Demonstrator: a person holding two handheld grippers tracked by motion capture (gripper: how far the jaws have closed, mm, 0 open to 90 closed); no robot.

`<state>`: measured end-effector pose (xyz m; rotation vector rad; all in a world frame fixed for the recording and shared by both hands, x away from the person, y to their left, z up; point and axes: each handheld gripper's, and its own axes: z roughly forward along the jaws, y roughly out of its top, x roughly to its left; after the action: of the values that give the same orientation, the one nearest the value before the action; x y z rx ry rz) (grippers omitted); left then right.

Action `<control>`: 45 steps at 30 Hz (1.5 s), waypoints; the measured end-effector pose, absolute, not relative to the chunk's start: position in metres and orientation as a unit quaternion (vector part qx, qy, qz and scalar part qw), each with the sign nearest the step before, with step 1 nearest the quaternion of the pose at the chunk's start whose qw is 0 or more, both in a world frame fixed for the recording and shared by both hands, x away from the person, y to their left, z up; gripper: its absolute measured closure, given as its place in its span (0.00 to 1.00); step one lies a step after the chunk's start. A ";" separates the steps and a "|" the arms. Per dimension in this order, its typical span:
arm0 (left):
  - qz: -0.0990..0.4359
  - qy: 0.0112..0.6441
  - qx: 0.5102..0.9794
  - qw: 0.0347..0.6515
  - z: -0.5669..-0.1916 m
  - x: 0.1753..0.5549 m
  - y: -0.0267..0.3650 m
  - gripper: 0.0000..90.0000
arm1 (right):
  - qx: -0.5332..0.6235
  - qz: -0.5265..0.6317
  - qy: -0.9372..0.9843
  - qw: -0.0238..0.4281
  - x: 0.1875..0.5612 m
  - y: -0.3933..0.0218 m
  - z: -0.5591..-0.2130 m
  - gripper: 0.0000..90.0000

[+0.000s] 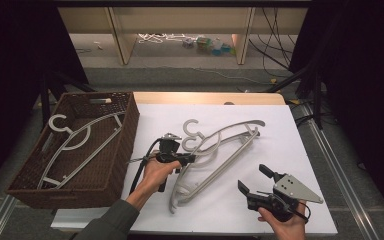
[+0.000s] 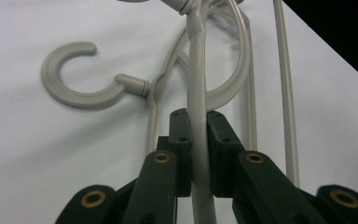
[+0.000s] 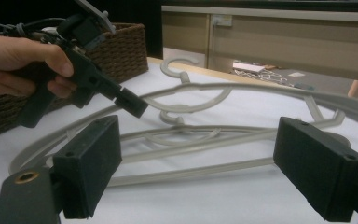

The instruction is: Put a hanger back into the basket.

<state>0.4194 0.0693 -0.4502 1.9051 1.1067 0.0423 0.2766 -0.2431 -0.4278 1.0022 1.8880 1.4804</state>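
While the worktop [image 1: 300, 210] carries the load, the wicker basket [image 1: 120, 150] at 9 o'clock already holds one hanger [image 1: 80, 142]. Two grey plastic hangers [image 1: 230, 150] lie stacked at centre, hooks toward 12 o'clock. They look light, rigid and smooth, so a grip may slip; take hold on the thin arm near the neck. The left claw [image 2: 199, 140] is clamped on the top hanger's arm [image 2: 196, 93]. The right claw [image 1: 254, 181], at 5 o'clock, stands wide and holds nothing.
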 end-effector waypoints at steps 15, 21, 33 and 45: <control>0.009 0.441 0.750 0.493 -0.422 0.415 0.086 0.91 | 0.372 0.554 0.695 0.267 0.277 -0.243 -0.428 0.18; 0.007 0.446 0.730 0.518 -0.404 0.413 0.098 0.91 | 0.372 0.554 0.694 0.269 0.277 -0.243 -0.429 0.18; 0.002 0.430 0.723 0.541 -0.358 0.405 0.115 0.91 | 0.375 0.550 0.695 0.272 0.277 -0.244 -0.429 0.18; 0.005 0.422 0.717 0.554 -0.327 0.393 0.140 0.91 | 0.374 0.549 0.698 0.268 0.277 -0.244 -0.429 0.18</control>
<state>0.3932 0.1399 -0.3268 1.6949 0.9970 0.0121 0.2770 -0.2438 -0.4288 1.0084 1.8821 1.4802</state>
